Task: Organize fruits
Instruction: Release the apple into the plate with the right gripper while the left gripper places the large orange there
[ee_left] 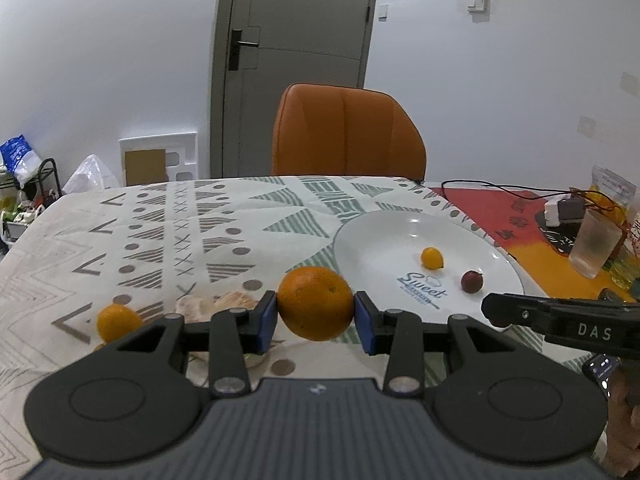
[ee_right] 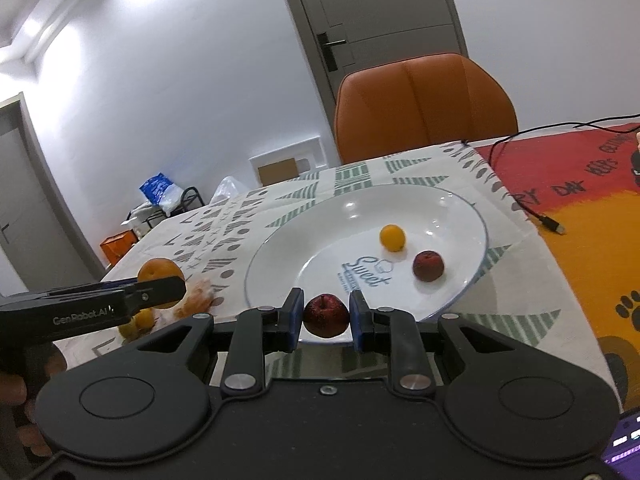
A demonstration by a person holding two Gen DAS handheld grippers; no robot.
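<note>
Your left tongs (ee_left: 315, 314) clamp a firm, weighty orange (ee_left: 315, 303) across its middle above the desk (ee_left: 160, 216), your right tongs (ee_right: 325, 316) pinch a small, probably bruisable red fruit (ee_right: 326, 314) over the plate (ee_right: 272, 248) rim: squeeze gently.

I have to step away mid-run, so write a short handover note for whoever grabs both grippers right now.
Left gripper: shut on the large orange, held above the tablecloth just left of the white plate.
Right gripper: shut on a small red fruit, at the plate's near rim.
Done: a small yellow fruit and a dark red fruit lie on the plate.
Left: set down both held fruits, then collect the orange still on the cloth by the peels.
</note>
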